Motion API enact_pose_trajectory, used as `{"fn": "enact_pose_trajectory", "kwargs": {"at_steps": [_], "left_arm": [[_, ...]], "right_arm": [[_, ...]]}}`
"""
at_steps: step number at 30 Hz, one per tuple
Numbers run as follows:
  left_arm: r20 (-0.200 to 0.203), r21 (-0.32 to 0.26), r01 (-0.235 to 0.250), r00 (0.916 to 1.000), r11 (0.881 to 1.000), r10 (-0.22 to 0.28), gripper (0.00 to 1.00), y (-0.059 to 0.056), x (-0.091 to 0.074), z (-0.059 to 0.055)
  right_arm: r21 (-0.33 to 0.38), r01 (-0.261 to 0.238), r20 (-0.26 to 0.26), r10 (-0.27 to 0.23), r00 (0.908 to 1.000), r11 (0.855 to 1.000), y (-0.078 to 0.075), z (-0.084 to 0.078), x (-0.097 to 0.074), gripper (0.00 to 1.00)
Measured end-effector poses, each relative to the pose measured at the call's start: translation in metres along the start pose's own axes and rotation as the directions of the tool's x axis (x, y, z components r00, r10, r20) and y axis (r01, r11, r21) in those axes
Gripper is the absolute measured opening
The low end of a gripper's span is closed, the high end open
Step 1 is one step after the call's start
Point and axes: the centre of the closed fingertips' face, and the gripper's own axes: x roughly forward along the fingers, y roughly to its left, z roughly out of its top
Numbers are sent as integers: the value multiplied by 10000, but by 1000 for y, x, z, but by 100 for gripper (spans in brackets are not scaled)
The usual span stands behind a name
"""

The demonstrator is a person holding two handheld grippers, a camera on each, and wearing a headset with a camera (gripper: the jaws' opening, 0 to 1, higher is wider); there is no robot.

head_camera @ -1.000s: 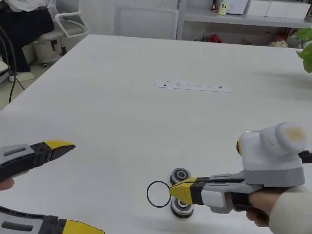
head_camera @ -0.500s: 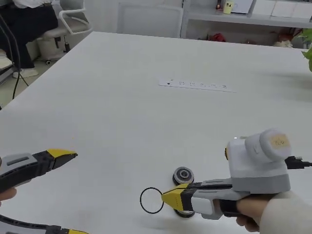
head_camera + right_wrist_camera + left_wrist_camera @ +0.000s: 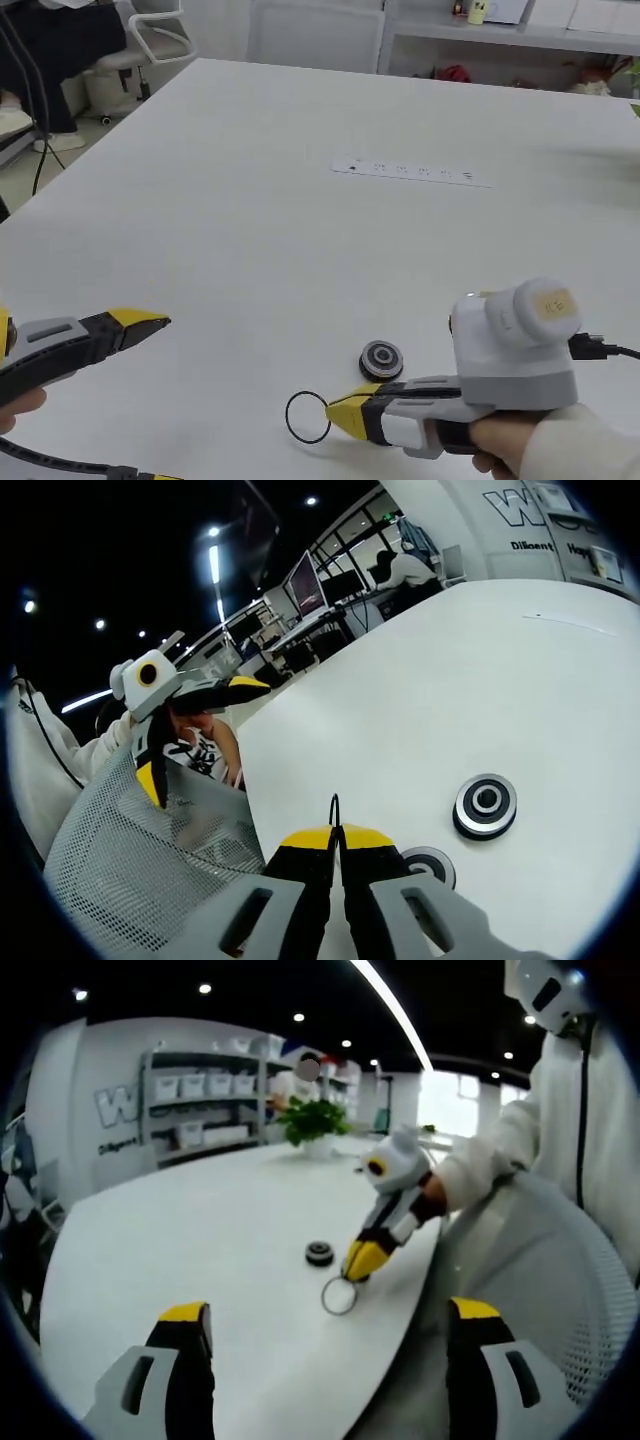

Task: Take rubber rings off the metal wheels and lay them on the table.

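Above the desk (image 3: 300, 170), lower left of the head view, the left tool (image 3: 150, 398) hangs spread. Lower centre, the right tool (image 3: 343, 412) pinches the rubber ring (image 3: 288, 417) beside a metal wheel (image 3: 381, 358). Risk: released on edge, it may roll off.

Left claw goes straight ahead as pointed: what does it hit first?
Probably the rubber ring pinched at the tip of the right claw, then that claw itself; depth is unclear.

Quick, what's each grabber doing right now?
Left gripper: open, holding nothing.
Right gripper: fingers closed on the rubber ring.
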Motion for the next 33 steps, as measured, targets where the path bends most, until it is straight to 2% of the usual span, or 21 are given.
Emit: {"fn": "enact_pose_trajectory", "kwargs": {"at_steps": [8, 17, 27, 33], "left_arm": [[-42, -50, 54, 10000, 10000, -54, 99, -2, 0, -2], [-38, -109, 121, 9999, 9999, -122, 99, -4, 1, -2], [-113, -131, 163, 9998, 9998, -165, 99, -4, 1, -3], [-122, -91, 186, 9998, 9998, -187, 99, -4, 0, -3]], "right_arm": [[-468, 177, -289, -191, 9994, 9987, -2, -5, 5, 0], [-993, 483, -515, -536, 9972, 9939, -9, -7, 5, 6], [-1231, 584, -492, -649, 9967, 9907, -13, -4, -1, 11], [-1282, 686, -277, -727, 9970, 9894, -15, 3, -7, 12]]}}
